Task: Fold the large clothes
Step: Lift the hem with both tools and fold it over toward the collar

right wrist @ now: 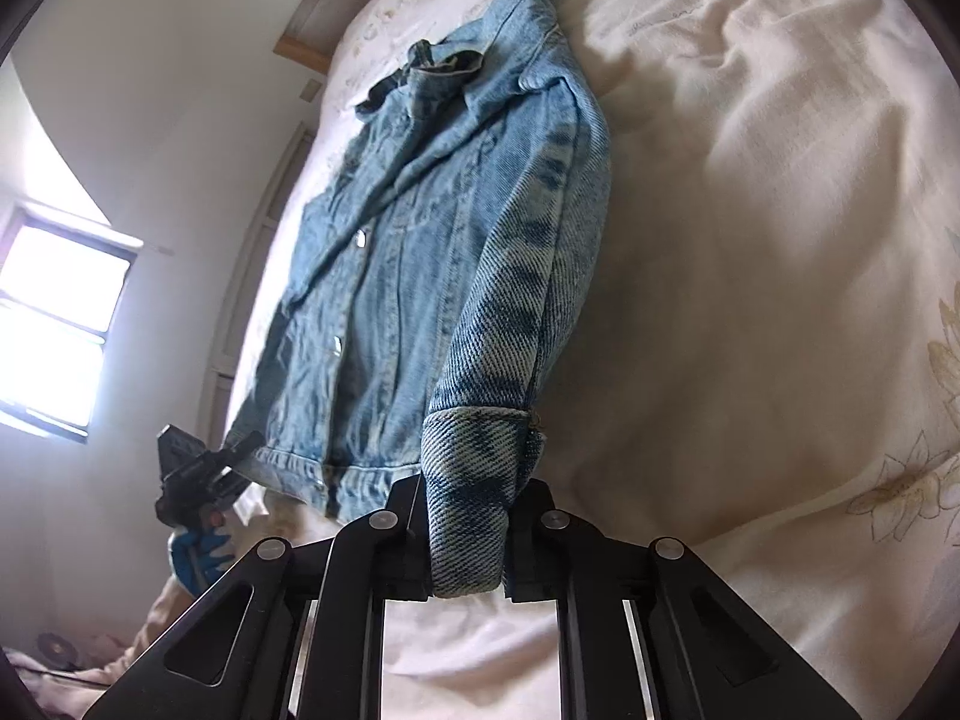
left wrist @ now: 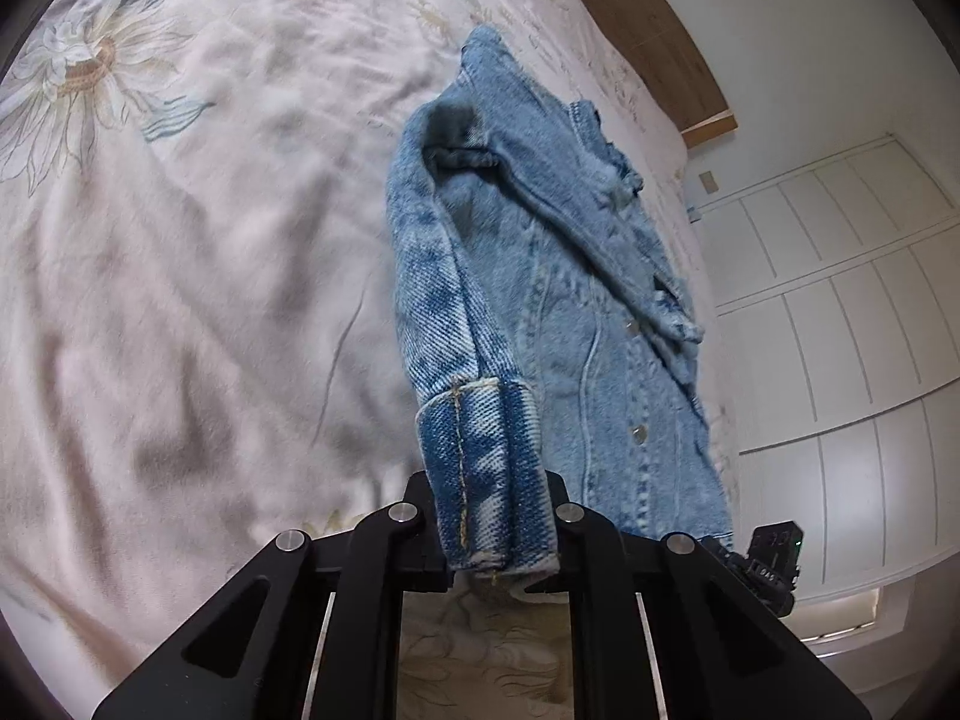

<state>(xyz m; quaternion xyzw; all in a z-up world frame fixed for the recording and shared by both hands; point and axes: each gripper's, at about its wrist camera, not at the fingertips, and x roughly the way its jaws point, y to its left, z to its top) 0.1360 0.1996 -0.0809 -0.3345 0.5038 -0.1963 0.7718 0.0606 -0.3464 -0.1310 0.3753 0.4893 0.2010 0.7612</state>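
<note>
Left wrist view: denim jacket [left wrist: 540, 276] spread face up on a bed [left wrist: 180, 270] with pale floral bedding, collar toward 12 o'clock, hem toward 5 o'clock. Left claw [left wrist: 495, 531] at 6 o'clock, clamped tight on the rolled cuff of left sleeve [left wrist: 480, 468], lifted slightly off the bedding. White panelled wardrobe [left wrist: 840, 312] at 3 o'clock.

Right wrist view: same jacket [right wrist: 420, 228], body lying toward 10 o'clock, snaps down the front. Right claw [right wrist: 465, 540] at 6 o'clock, pinched shut on the turned-back cuff of right sleeve [right wrist: 474, 480]. Other claw visible at 8 o'clock beside the hem, gloved hand [right wrist: 201, 552] beneath. Bright window [right wrist: 54, 324] at 9 o'clock.
</note>
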